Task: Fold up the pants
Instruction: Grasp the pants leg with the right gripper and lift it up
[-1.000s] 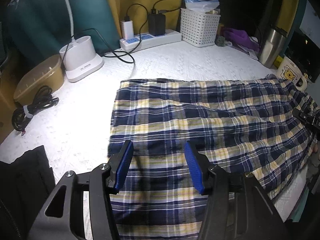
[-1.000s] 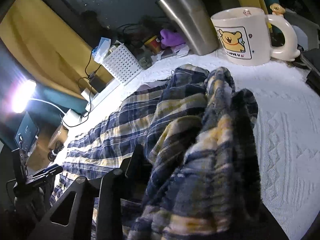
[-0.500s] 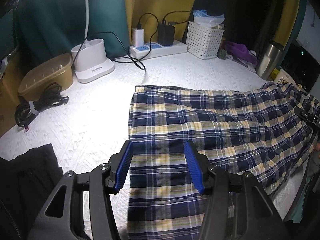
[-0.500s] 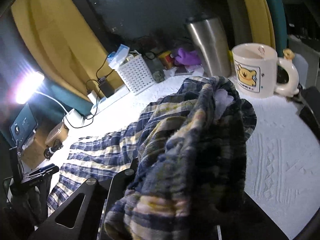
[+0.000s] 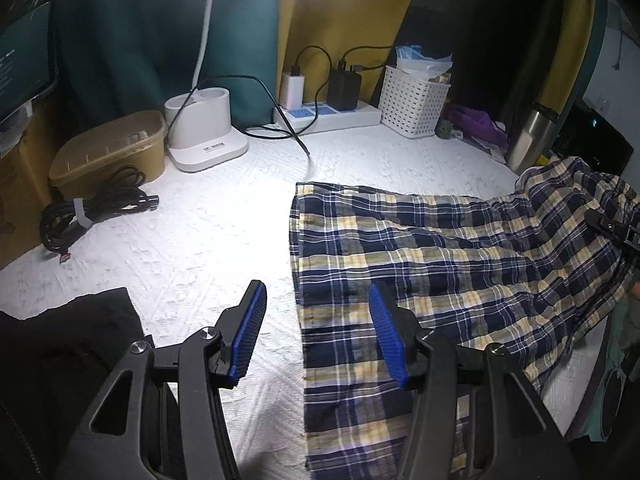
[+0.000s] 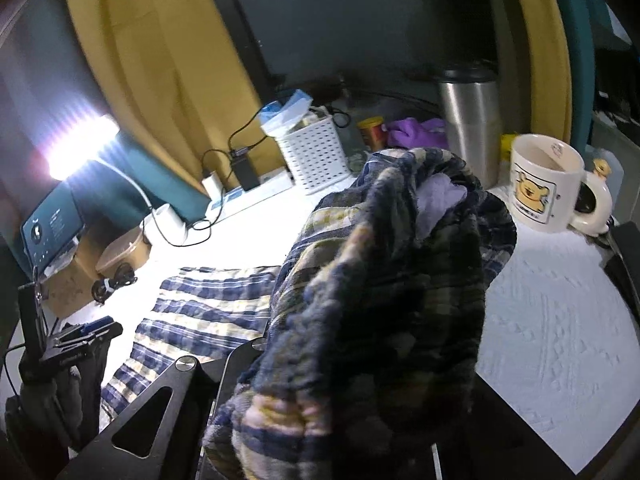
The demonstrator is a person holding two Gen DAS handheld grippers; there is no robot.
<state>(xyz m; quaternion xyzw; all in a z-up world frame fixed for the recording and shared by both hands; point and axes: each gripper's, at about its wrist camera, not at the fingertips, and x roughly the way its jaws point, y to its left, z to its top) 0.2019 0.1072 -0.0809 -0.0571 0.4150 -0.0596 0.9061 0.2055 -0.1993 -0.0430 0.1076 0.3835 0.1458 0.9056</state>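
Left gripper [image 5: 316, 334] is hovering bottom centre, jaws wide, empty, over the hem of the pants [image 5: 420, 264], lying flat centre-right. Right gripper [image 6: 360, 360] is lifting the bunched waist end; jaws hidden, can't tell. Fold barely started, most left.

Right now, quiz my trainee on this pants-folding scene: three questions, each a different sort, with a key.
1. True or false: the left gripper is shut on the plaid pants.
2. Which part of the pants does the right gripper lift? A) waist end B) leg hems C) neither
3. Fill in: the cartoon-bear mug stands beside a steel ____.

Key: 1 false, its blue pads stand apart above the hem edge; 2 A; 3 tumbler.
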